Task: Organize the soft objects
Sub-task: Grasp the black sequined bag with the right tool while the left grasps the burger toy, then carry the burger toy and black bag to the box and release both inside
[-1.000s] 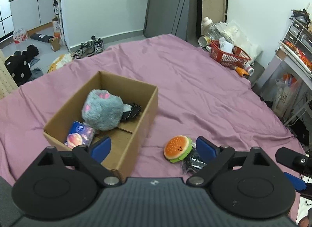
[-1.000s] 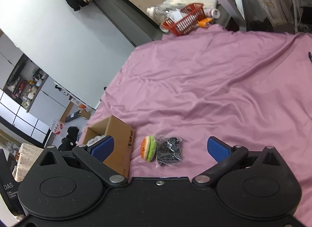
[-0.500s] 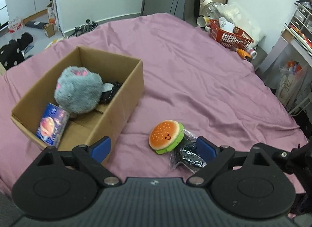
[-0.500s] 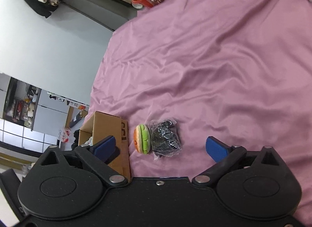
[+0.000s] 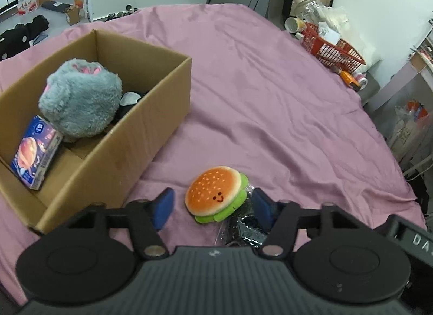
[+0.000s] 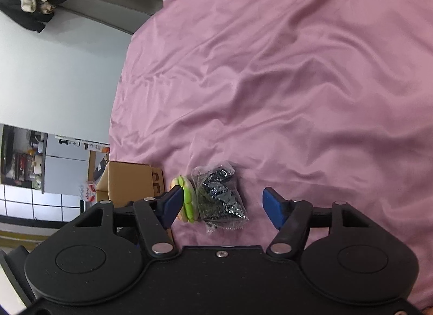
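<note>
While both tools hang over a pink bedsheet (image 5: 270,103), the stock reads as follows. Left gripper (image 5: 212,208): jaws partly spread and just been closing, blue pads either side of a burger plush (image 5: 216,193) without pressing it. Burger plush: lies on the sheet near the camera, orange bun with a smiling face, green frill below. Bag of dark items (image 5: 240,229): clear wrapper, touching the burger plush on its right, partly behind the right pad. Right gripper (image 6: 223,205): jaws partly spread and just been closing, both the plush and the bag between them, neither pinched. Cardboard box (image 5: 151,114): open, just left of the plush, holding a grey fluffy toy (image 5: 81,103), a blue carton (image 5: 33,152) at its near left, and something black, unclear, behind the toy. Red basket (image 5: 333,52): far right, off the sheet.
</note>
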A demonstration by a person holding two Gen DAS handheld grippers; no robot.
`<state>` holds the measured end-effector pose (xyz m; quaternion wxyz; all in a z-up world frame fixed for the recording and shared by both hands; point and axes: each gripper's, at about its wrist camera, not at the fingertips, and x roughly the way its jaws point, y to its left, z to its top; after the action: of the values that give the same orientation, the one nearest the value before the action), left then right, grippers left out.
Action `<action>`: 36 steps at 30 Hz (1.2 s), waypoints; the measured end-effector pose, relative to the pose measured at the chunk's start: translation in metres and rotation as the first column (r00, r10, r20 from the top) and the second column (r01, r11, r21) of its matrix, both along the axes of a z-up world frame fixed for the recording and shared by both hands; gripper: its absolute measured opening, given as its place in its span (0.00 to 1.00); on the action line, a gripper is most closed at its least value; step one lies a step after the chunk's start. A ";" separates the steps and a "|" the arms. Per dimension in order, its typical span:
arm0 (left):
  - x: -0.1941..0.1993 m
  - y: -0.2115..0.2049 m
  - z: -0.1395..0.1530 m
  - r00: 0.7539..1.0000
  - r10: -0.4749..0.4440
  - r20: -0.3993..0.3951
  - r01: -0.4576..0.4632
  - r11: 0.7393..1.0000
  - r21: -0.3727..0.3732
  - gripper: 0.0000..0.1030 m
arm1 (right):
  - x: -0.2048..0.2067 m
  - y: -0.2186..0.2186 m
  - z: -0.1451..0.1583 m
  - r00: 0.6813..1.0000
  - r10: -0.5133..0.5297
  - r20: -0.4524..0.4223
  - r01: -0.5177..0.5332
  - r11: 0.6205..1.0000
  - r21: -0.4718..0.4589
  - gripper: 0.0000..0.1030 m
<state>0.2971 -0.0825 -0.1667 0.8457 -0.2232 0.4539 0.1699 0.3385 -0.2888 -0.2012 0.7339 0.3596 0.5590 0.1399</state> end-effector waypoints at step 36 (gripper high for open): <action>-0.013 0.001 0.021 0.996 -0.040 0.082 0.042 0.999 -0.031 0.40 | -0.010 -0.005 0.023 0.989 -0.025 0.146 0.029 0.999 -0.026 0.23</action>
<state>0.2842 -0.0812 -0.1456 0.8632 -0.2342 0.4261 0.1360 0.3288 -0.2937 -0.1785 0.7794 0.3457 0.5011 0.1481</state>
